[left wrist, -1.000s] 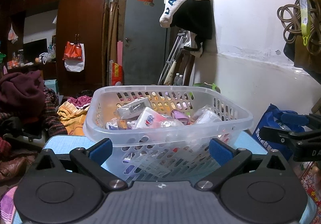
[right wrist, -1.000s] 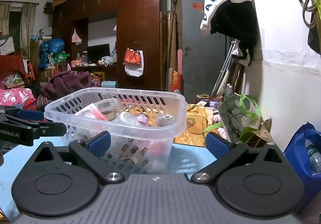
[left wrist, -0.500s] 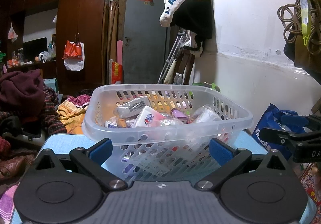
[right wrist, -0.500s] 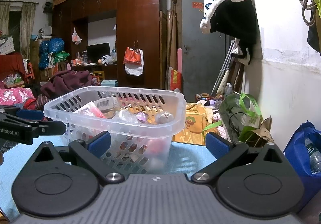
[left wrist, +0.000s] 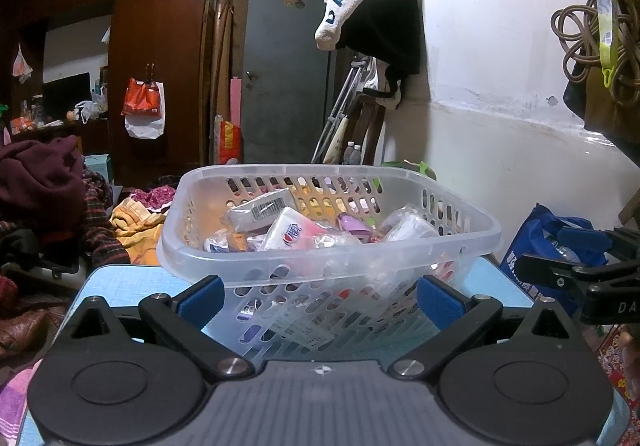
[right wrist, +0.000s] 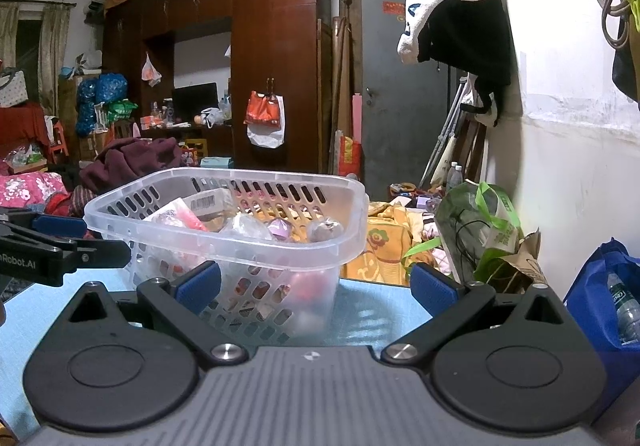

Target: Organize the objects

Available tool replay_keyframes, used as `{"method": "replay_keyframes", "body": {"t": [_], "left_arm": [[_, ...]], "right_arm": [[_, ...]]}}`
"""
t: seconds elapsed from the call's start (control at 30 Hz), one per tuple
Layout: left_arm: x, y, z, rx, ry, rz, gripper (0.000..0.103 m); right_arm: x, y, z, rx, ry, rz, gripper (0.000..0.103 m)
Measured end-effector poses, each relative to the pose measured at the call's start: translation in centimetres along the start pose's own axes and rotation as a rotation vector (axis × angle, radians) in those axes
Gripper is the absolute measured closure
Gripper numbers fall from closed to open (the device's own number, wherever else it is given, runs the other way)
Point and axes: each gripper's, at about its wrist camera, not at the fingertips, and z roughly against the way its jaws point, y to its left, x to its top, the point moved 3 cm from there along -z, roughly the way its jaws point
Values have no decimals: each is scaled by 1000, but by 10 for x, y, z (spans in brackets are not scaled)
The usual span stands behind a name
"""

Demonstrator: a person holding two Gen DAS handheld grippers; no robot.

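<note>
A clear plastic basket (left wrist: 332, 250) stands on a light blue table (left wrist: 104, 278), holding several small packets, among them a white barcoded box (left wrist: 260, 208) and a pink-and-white pack (left wrist: 290, 232). My left gripper (left wrist: 318, 296) is open and empty, just in front of the basket's near wall. The basket also shows in the right wrist view (right wrist: 240, 242), left of centre. My right gripper (right wrist: 316, 282) is open and empty, in front of the basket's right corner. Each gripper shows at the edge of the other's view.
A white wall (left wrist: 500, 126) runs along the right with a hanging jacket (left wrist: 372, 6). A blue bag (right wrist: 604, 306) and a green bag (right wrist: 484, 230) sit beyond the table's right edge. Clothes piles (left wrist: 40, 190) and wardrobes (right wrist: 272, 66) lie behind.
Both views have shifted slightly; the basket sits a touch lower and nearer in frame. Both grippers stay open and empty.
</note>
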Motion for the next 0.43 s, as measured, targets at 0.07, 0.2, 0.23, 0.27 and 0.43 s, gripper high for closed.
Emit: {"method": "replay_keyframes", "body": {"t": [0.07,0.2,0.23,0.27,0.43], "left_arm": [[1,0,0,2,-1,0,0],[1,0,0,1,-1,1,0],[1,0,0,-1,-2,1,0],[1,-1,0,-8,-2,2,0],[3,-7,7,10,-40,-21,0]], "right_arm": [[0,0,0,1,0,-1,0],[0,0,0,0,0,0,0],[0,0,0,1,0,0,0],[-1,-1,0,0,0,-1,0],[0,0,0,7,0,-5,0]]}}
